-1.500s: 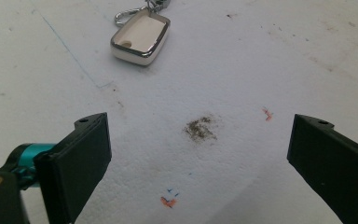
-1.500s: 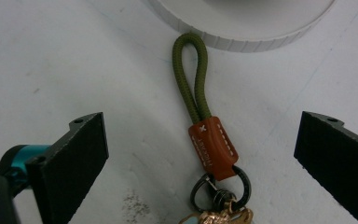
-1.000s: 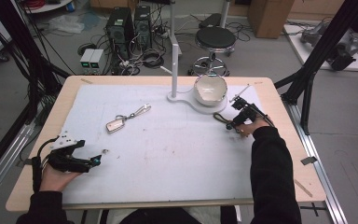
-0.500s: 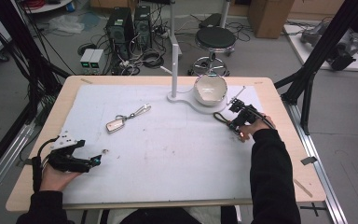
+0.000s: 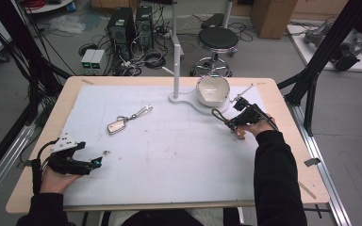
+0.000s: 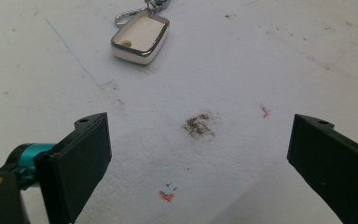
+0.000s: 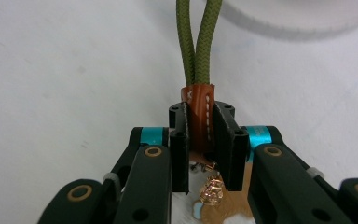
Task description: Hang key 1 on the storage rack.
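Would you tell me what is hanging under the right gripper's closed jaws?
Under the right gripper, below the brown leather wrap it clamps, hang a small gold charm and part of a tan tag. The jaws cover how these attach.

The left hand-held gripper point(image 5: 78, 160) lies low near the front left of the surface, gripped by the left hand point(image 5: 56, 176), its black jaws spread wide with nothing between them. The right hand-held gripper point(image 5: 232, 122), on a black-sleeved forearm reaching forward, has its jaws clamped on a brown leather tab point(image 7: 199, 119).
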### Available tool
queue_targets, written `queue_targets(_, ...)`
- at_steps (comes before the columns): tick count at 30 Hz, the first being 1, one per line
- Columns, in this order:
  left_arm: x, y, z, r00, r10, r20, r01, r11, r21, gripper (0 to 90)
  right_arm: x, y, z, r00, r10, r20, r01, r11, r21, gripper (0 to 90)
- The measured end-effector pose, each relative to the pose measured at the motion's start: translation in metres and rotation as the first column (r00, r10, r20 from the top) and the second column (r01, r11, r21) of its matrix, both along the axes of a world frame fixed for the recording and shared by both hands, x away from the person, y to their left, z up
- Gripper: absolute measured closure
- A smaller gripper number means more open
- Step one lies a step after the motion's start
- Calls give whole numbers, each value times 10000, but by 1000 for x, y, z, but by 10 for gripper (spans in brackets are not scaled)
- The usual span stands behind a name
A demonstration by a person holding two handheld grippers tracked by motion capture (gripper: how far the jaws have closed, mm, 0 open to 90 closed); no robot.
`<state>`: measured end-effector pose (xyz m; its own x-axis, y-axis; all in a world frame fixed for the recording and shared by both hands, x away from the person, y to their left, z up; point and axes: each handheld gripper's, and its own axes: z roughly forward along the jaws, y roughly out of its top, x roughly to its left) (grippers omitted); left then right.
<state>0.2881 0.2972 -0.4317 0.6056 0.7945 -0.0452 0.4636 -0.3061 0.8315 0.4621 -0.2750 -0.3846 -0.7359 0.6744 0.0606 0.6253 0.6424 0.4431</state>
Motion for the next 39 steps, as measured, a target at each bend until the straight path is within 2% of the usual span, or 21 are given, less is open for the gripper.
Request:
queue_targets(3,0,-1,0,10000,12,17,-12,10000,-15,67,-3,3,12,9996,-12,293,-12,9964,846,774)
queue_targets(5,0,-1,0,10000,17,4,-17,10000,30,67,-4,2,20,9984,-54,557,-27,9895,1443,774)
queue_targets(7,1,-3,0,10000,-1,31,1,10000,87,67,-4,0,26,9977,-287,606,168,9820,1881,774)
queue_targets(13,1,-3,0,10000,-9,23,9,9999,101,67,-4,4,42,9964,-343,782,164,9756,2187,774)
queue_targets(15,1,-3,0,10000,-7,22,7,10000,89,67,-2,8,52,9960,-342,832,116,9659,2585,774)
queue_targets(25,1,-2,0,10000,-2,8,2,10000,47,67,6,31,80,9946,-28,1035,-243,9654,2596,773)
queue_targets(29,1,-2,0,10000,-53,-14,53,10000,70,67,8,34,85,9947,16,1030,-311,9578,2857,774)
queue_targets(39,2,-2,0,9999,-107,-23,107,9999,-11,67,19,43,100,9945,126,1043,-419,9582,2830,773)
